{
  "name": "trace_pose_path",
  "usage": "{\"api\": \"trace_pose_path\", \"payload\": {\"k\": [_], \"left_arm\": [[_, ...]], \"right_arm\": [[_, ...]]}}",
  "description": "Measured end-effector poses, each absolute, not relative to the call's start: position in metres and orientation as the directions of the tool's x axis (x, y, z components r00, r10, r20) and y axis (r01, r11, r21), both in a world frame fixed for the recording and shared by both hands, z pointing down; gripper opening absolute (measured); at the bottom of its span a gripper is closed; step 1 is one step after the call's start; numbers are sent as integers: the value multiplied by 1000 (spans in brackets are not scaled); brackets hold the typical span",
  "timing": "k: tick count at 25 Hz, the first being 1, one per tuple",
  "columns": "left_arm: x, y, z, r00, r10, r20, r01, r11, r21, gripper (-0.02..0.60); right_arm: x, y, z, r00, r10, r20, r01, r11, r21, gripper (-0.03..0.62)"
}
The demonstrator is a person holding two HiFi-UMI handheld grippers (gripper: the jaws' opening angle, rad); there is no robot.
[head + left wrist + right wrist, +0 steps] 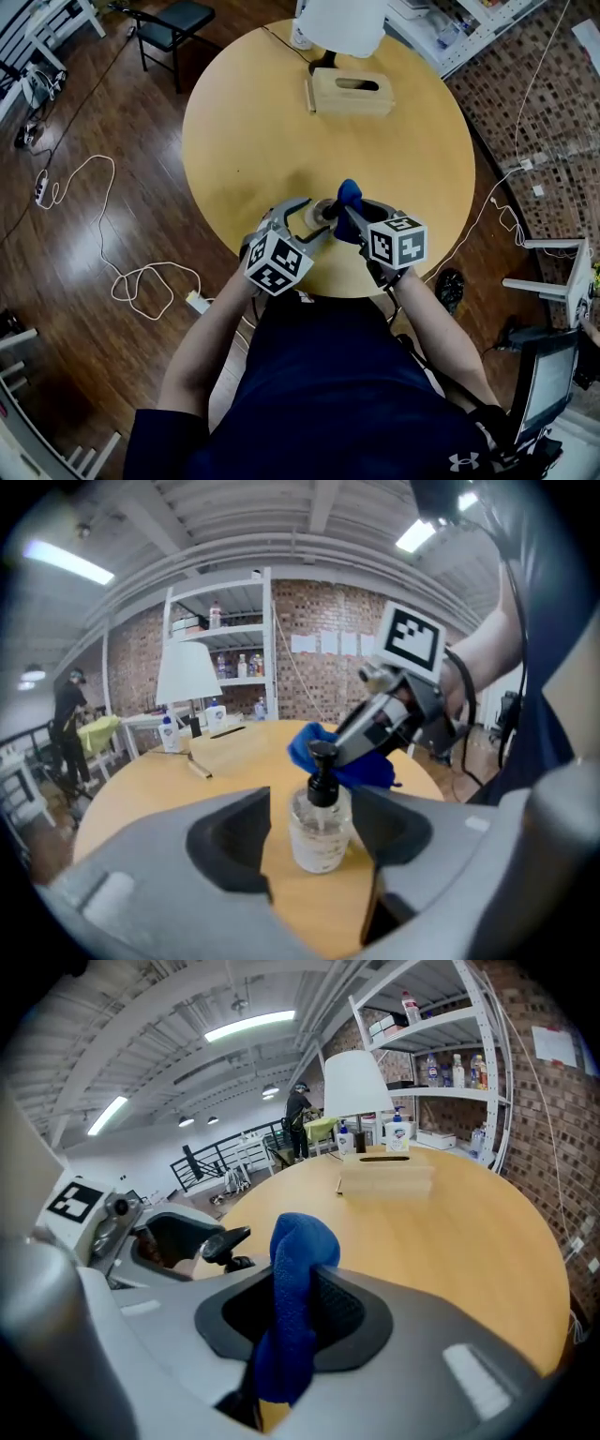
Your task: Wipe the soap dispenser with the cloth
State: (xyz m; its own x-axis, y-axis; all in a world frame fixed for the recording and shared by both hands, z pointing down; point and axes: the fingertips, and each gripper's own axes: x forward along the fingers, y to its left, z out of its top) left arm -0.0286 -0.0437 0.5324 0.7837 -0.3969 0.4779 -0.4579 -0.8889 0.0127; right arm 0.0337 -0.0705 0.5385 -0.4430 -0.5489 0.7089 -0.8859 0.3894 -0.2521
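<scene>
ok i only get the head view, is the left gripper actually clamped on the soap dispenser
observer: no, the left gripper view shows the soap dispenser between the jaws of the left gripper, which stand apart, with a gap on one side
operator: and the cloth
observer: the right gripper view shows the cloth pinched in the right gripper, a fold poking past the jaws
operator: touching the pump yet
observer: that view shows a small gap between cloth and pump spout

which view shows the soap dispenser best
The left gripper view: the soap dispenser stands whole in the middle, clear body and black pump both plain. The head view gives only a small glimpse of it from above. The right gripper view shows just its pump head at the left.
</scene>
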Motion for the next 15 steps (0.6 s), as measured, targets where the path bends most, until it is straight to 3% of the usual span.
{"api": "trace_pose_path", "payload": {"k": [4,7,10,15], "left_arm": [[-37,-57,531,840,-291,458,-431,-871,236,251],[-36,-51,541,844,-222,488,-384,-885,262,232],[-32,-44,541,852,-203,482,-371,-885,282,161],[-27,-31,546,842,-200,501,-356,-904,236,161]], "right_arm": [[21,-40,528,-495,-518,697,-865,367,-342,95],[12,-34,537,-496,-496,713,-864,368,-345,95],[17,-49,540,-452,-519,726,-885,365,-290,95],[27,-86,540,-420,-560,714,-901,349,-256,95]]}}
